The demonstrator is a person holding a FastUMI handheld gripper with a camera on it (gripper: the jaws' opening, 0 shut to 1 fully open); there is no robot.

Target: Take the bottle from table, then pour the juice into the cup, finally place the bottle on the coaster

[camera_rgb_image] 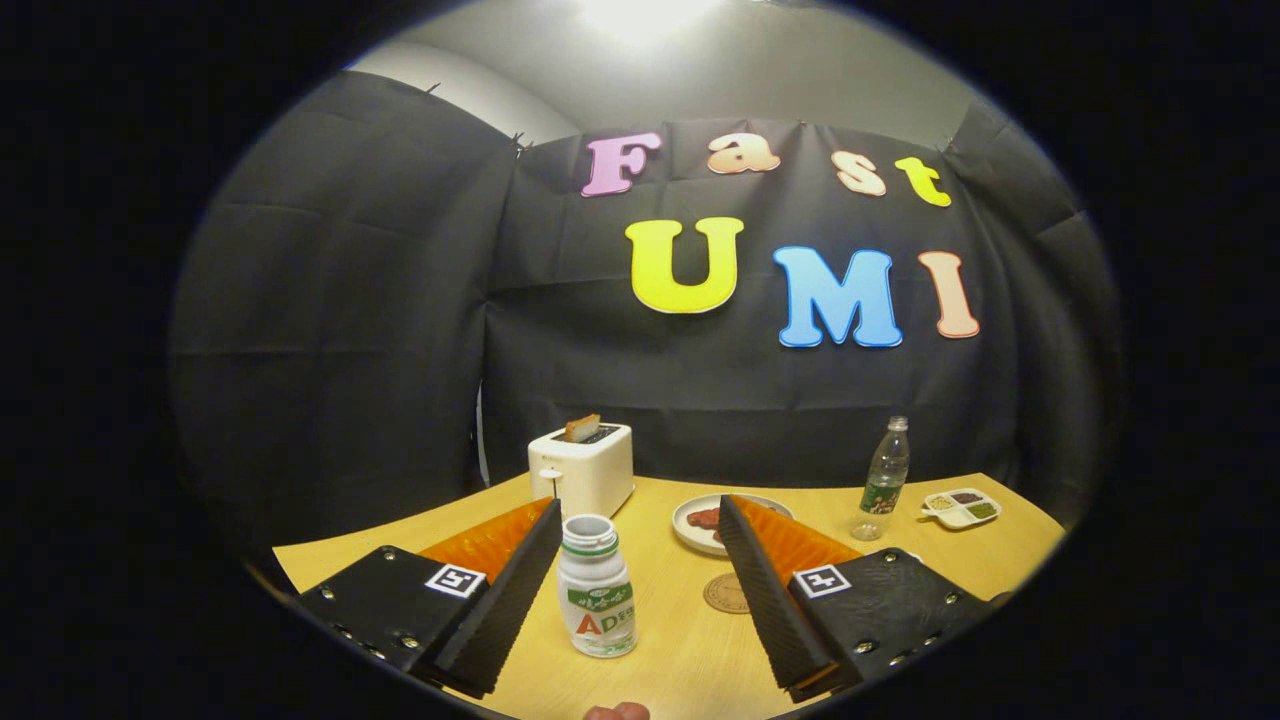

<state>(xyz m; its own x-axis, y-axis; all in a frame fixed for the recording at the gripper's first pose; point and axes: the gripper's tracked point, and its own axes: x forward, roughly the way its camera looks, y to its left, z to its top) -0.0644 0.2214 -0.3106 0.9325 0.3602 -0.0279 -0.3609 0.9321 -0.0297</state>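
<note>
The small white juice bottle (595, 585) stands upright and uncapped on the wooden table (690, 650); its contents cannot be determined. It stands between the claw's (636, 520) fingers, touching neither. The claw is spread wide and holds nothing. A round coaster (725, 593) lies just beside the right finger. Beyond it, a white plate (690, 527) carries reddish food. A clear water bottle (883, 480) stands farther right, near a divided dish (962, 508) with three fillings. A white toaster (582, 468) holds a slice of toast (582, 428).
</note>
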